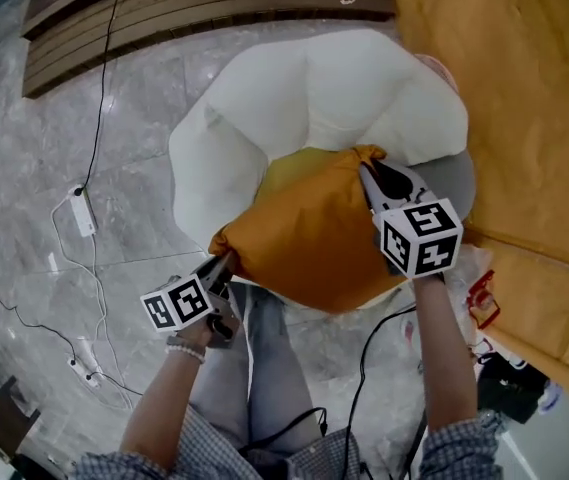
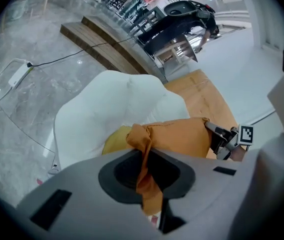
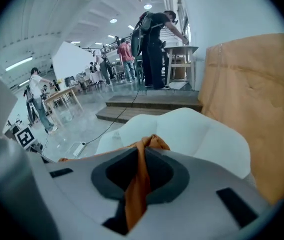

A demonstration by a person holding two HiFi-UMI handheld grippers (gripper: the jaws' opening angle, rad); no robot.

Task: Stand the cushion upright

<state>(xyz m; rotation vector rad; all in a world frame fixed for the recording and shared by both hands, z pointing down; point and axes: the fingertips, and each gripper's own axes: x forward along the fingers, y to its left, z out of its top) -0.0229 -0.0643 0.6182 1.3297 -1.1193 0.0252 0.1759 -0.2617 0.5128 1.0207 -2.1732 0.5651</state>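
Orange fabric fills both jaws: my left gripper point(image 1: 226, 262) and right gripper point(image 1: 366, 170) clamp corners of the cushion point(image 1: 309, 236), raised over the white chair point(image 1: 264, 108) but not yet upright

The orange cushion point(image 1: 309, 243) hides much of the white chair point(image 1: 264, 118) seat.

A big open work hall: grey marble floor point(image 1: 24, 168), low wooden steps point(image 3: 151, 104) at the far side, high strip-lit ceiling point(image 3: 82, 14), people point(image 3: 151, 44) at far tables point(image 3: 62, 95).
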